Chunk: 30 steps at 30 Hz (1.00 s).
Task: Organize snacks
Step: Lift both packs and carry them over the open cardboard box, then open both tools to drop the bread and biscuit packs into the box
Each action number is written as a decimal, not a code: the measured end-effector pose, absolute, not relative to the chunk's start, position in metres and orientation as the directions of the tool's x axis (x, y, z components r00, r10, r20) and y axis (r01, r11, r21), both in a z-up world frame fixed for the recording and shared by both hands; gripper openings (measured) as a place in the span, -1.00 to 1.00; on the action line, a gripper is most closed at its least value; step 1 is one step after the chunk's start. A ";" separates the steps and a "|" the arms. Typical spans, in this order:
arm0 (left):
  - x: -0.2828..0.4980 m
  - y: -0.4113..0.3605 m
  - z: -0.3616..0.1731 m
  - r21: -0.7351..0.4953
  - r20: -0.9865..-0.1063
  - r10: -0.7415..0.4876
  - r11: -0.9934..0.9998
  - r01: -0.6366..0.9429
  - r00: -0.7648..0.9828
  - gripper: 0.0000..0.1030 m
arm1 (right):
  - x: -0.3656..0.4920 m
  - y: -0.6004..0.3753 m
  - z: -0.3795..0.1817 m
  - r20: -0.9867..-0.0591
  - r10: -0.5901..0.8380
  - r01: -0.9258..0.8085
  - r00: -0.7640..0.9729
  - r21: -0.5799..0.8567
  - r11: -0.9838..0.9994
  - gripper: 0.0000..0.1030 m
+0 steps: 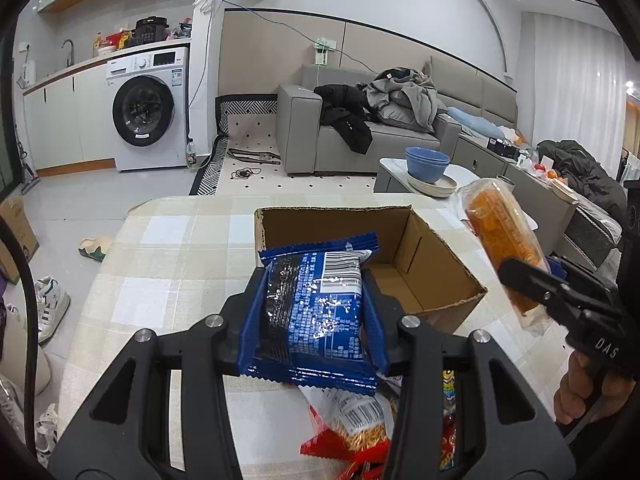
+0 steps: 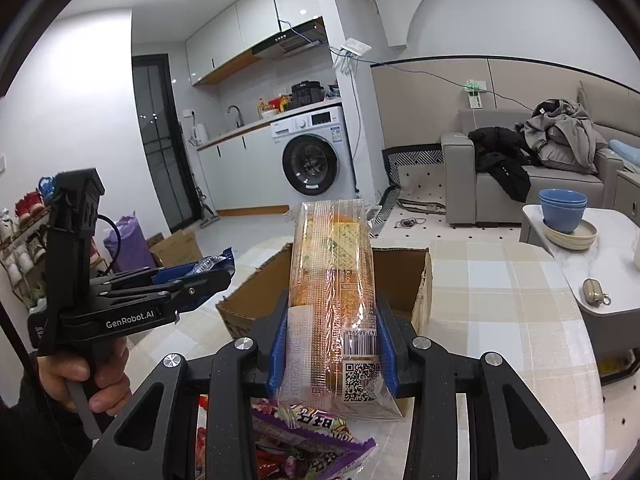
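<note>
L tongs (image 1: 316,316) clamped on blue pack (image 1: 318,308), R tongs (image 2: 332,354) clamped on clear-wrap cake (image 2: 334,304), both held raised just short of the open box (image 1: 424,276) on bench (image 1: 176,264), presumably staged for drop-in.

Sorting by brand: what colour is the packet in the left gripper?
Blue packet, clearest in the left wrist view.

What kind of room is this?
Probably a small home apartment, with the kitchen and living room in one space: a washing machine sits under the kitchen counter, and a grey sofa is piled with clothes.
</note>
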<state>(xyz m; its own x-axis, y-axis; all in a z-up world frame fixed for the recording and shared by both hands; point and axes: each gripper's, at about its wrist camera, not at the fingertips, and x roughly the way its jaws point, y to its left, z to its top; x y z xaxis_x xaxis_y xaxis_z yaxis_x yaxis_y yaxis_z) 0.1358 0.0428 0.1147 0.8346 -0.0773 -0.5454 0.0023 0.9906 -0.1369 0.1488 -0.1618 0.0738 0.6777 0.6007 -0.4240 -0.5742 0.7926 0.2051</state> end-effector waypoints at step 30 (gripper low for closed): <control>0.259 0.001 0.047 -0.042 -0.670 -0.051 0.999 0.030 0.741 -0.20 | 0.216 -0.133 0.031 -0.538 0.548 -0.549 0.640 0.179 0.817 -0.26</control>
<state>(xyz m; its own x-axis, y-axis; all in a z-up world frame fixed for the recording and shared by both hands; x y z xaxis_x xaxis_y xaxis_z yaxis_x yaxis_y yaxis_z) 0.2589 0.0011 0.0471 0.7409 -0.0508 -0.6697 0.0303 0.9986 -0.0422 0.2164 -0.1325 0.0315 0.6399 0.5483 -0.5384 -0.5488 0.8165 0.1793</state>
